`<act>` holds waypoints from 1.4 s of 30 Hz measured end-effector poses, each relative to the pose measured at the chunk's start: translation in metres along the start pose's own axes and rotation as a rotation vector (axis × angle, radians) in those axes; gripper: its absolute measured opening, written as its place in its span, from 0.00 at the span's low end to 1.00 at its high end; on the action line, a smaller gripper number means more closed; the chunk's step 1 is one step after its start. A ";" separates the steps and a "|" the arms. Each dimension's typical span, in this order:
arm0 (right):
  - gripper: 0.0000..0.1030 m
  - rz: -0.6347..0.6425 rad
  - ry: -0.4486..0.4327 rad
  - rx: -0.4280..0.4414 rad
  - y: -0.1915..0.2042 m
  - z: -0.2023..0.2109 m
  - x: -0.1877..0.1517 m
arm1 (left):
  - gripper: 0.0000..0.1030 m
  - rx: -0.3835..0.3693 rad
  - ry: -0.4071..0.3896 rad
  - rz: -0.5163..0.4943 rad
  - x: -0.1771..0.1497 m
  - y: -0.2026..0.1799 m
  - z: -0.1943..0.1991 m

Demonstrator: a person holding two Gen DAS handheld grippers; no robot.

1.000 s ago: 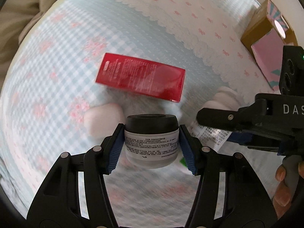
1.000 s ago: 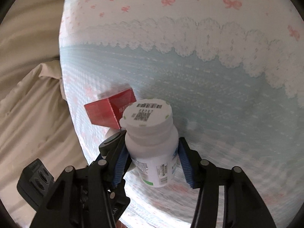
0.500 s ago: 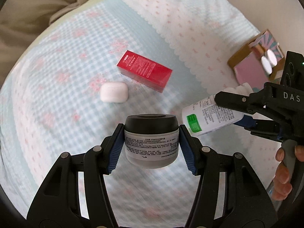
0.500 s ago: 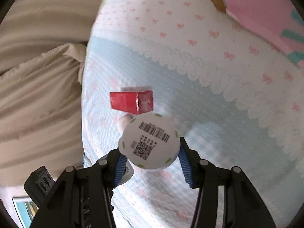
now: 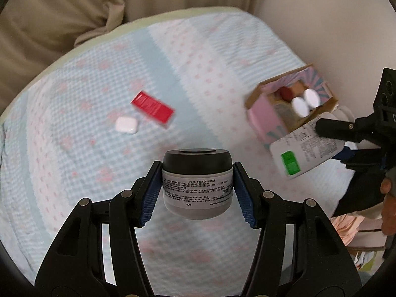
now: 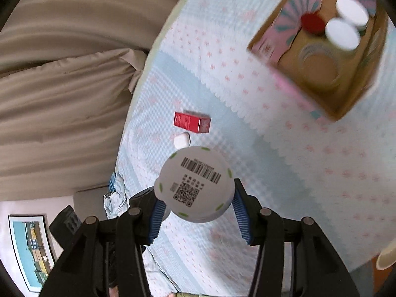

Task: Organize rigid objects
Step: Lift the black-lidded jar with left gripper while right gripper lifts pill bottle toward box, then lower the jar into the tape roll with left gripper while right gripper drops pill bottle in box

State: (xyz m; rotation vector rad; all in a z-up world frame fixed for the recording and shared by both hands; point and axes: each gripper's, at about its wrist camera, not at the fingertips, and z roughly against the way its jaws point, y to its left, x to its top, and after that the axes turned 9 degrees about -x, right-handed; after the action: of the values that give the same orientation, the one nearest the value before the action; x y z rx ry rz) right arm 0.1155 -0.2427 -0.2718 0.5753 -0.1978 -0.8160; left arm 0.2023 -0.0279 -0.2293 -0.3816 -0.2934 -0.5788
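Black-lidded jar (image 5: pixel 197 185) clamped between left gripper (image 5: pixel 197 193) jaws, white barcoded bottle (image 6: pixel 195 185) gripped by right gripper (image 6: pixel 196 212) jaws, above bed (image 5: pixel 74 148).

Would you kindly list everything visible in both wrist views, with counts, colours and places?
jar: one, black lid, grey-white body, held in the left gripper.
bottle: one, white, barcode on cap, held in the right gripper.
red box: one, lying on the bedspread.
white case: one, small, rounded, beside the red box.
cardboard box: one, pink and brown, open, near the bedspread's edge.
white lids: two, inside the cardboard box.
red lid: one, inside the cardboard box.
bedspread: one, pale blue and white with pink print.
curtain: beige, behind.
framed picture: one, lower left of the right view.
left gripper: black, blue pads.
right gripper: black, blue pads.
hand: on the right gripper's handle.
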 end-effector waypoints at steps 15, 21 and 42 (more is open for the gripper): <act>0.46 -0.044 -0.034 -0.015 -0.098 0.126 0.101 | 0.52 -0.045 -0.026 0.010 0.046 -0.155 -0.045; 0.46 -0.028 -0.006 -0.025 -0.136 0.144 0.159 | 0.52 -0.040 -0.005 0.076 0.071 -0.191 -0.093; 0.46 -0.006 0.110 -0.058 -0.198 0.070 0.295 | 0.52 0.053 0.165 0.136 0.113 -0.201 -0.259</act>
State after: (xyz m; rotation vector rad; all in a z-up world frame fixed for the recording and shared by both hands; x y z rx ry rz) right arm 0.1645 -0.5953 -0.3383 0.5649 -0.0721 -0.7910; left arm 0.2175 -0.3470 -0.3647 -0.2985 -0.1226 -0.4652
